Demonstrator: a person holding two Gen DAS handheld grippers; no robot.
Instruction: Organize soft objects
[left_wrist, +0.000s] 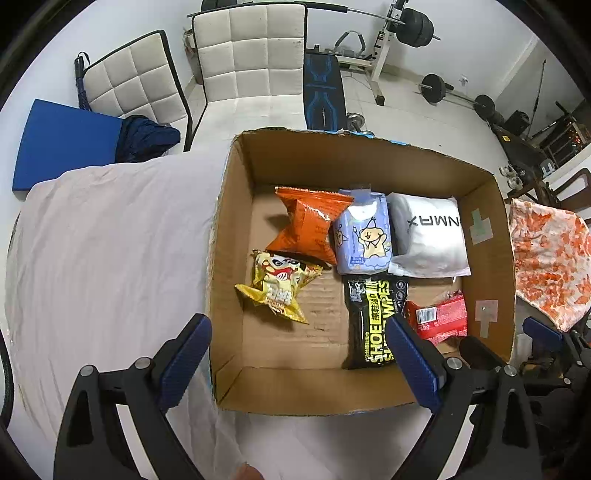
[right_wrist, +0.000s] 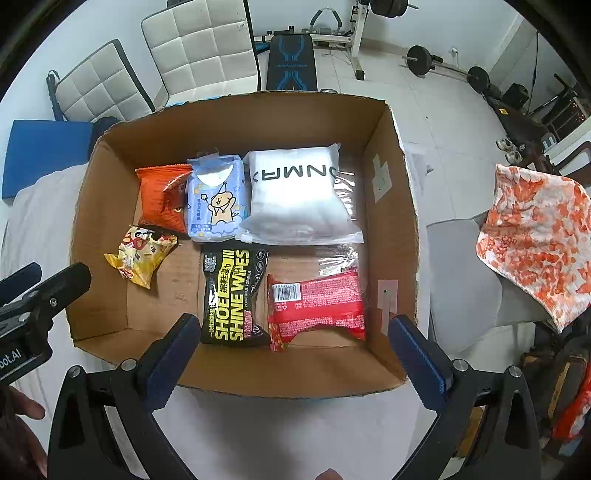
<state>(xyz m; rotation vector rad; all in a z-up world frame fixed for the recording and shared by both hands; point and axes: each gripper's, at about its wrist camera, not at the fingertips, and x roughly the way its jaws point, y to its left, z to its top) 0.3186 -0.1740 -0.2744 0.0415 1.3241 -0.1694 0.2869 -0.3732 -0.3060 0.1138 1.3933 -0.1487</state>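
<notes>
A cardboard box (left_wrist: 236, 258) (right_wrist: 103, 206) on the white-sheeted surface holds several soft packs: a yellow snack bag (left_wrist: 277, 284) (right_wrist: 142, 254), an orange bag (left_wrist: 306, 225) (right_wrist: 162, 199), a blue tissue pack (left_wrist: 364, 232) (right_wrist: 216, 199), a white bagged cloth (left_wrist: 428, 236) (right_wrist: 295, 195), a black shoe-wipes pack (left_wrist: 373, 321) (right_wrist: 232, 295) and a red packet (left_wrist: 439, 317) (right_wrist: 317, 306). My left gripper (left_wrist: 299, 369) is open and empty above the box's near side. My right gripper (right_wrist: 295, 365) is open and empty above the box's near wall.
An orange-patterned cloth (left_wrist: 546, 254) (right_wrist: 535, 236) hangs on a chair to the right of the box. Two white padded chairs (left_wrist: 247, 51) (right_wrist: 199, 48) stand behind it. A blue mat (left_wrist: 62, 147) lies at the left. Gym weights (left_wrist: 413, 26) fill the back.
</notes>
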